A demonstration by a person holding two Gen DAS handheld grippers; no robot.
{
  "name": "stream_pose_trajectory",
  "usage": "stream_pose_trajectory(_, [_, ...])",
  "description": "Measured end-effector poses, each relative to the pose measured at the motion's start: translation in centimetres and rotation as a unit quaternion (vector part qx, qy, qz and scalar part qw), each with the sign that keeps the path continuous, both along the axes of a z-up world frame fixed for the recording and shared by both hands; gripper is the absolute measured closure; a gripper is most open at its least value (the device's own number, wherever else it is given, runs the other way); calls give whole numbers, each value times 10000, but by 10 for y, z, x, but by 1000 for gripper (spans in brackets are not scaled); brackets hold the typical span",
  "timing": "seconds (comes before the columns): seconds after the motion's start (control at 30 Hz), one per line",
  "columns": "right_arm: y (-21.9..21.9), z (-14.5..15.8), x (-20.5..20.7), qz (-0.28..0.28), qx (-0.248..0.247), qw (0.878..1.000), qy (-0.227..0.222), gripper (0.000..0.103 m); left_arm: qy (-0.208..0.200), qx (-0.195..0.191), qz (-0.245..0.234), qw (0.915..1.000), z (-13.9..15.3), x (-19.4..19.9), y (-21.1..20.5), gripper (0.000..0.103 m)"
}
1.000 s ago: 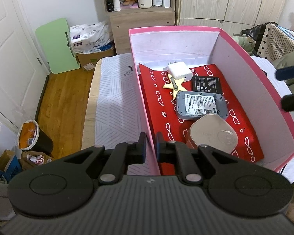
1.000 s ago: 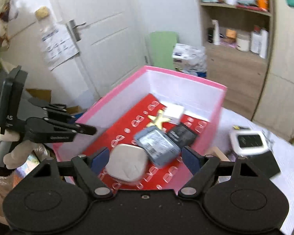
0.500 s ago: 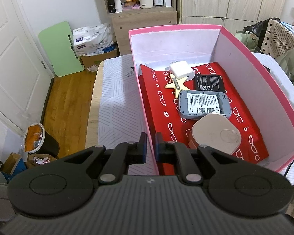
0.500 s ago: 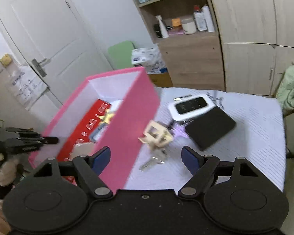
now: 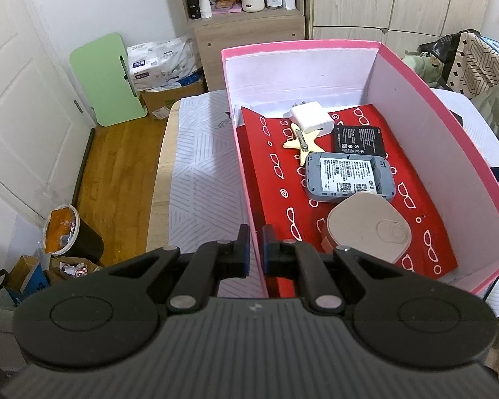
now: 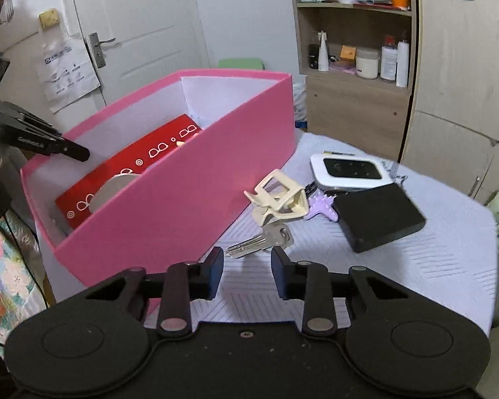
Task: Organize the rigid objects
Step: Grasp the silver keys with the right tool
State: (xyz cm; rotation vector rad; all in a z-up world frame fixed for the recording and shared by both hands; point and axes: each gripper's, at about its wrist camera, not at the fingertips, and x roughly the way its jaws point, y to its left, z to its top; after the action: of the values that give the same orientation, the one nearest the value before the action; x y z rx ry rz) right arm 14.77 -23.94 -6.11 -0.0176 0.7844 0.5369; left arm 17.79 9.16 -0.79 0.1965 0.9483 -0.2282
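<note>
The desk (image 6: 399, 266) carries a pink box (image 5: 415, 76) holding a beige case (image 5: 369, 229), a grey router (image 5: 347, 178), a black battery (image 5: 359, 138), a white charger (image 5: 311, 118) and a star (image 5: 301, 143). The left hand-held gripper (image 5: 255, 249) is clamped on the box's near wall. The right hand-held gripper (image 6: 246, 266) has just been closing, its jaws apart with nothing between them, above the key (image 6: 262, 241); beyond lie a black block (image 6: 379, 216), a white device (image 6: 351, 171) and a cream clip (image 6: 277, 199).

Pink box (image 6: 189, 199), red liner (image 5: 272, 199) with white glasses print, cream clip (image 6: 279, 199), perhaps lilac star (image 6: 321, 207).
</note>
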Motion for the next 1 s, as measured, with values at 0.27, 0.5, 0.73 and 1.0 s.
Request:
stream_pose_trajectory(0.27, [5,-26,36,-295,-80,9995,-34,54,-22,-2,11,10000,-1,-1,0,96])
stream_pose_trajectory(0.5, [28,-39,42,-150,-509,9984,-180,38,-29,-7,13,10000,-1,-2,0,96])
stream_pose_trajectory(0.73, [26,-30,28,-283,-484,9983,-142,74,-26,-44,8,10000,0,-3,1,96])
stream_pose_trajectory(1.0, [-2,-12,20,-462,429,9980,12,74,-21,-58,15,10000,0,-2,1,96])
